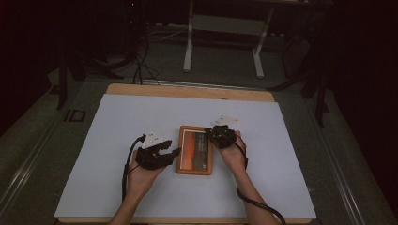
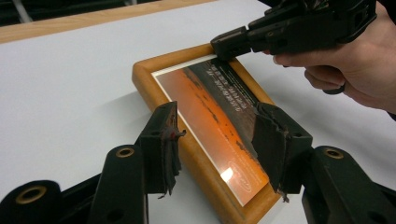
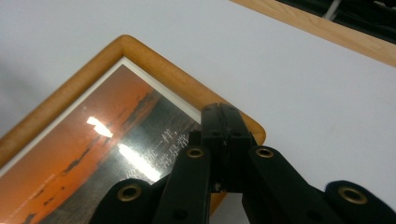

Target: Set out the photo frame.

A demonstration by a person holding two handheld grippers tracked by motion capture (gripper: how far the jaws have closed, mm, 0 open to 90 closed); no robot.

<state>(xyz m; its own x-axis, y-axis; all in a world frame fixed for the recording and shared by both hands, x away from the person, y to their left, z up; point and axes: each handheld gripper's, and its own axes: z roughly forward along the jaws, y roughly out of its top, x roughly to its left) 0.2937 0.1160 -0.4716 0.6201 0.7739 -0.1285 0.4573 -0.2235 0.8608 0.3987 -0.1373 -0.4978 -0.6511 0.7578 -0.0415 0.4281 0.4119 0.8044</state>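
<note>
While my left gripper [image 2: 219, 149] straddles the frame [image 1: 194, 150], jaws half open, I see glossy orange print, rounded wood; right gripper [image 3: 223, 122] closed, tips on its corner.

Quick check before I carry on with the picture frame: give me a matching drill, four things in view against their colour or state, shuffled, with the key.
Things:
1. picture frame
2. left gripper
3. right gripper
4. table cover

States:
A. jaws closed, tips down on a corner of the frame
B. pale sheet, lying flat under everything
C. orange wood, lying flat, glass up
D. jaws apart, astride a long edge of the frame

Pairs: 1-C, 2-D, 3-A, 4-B
</note>
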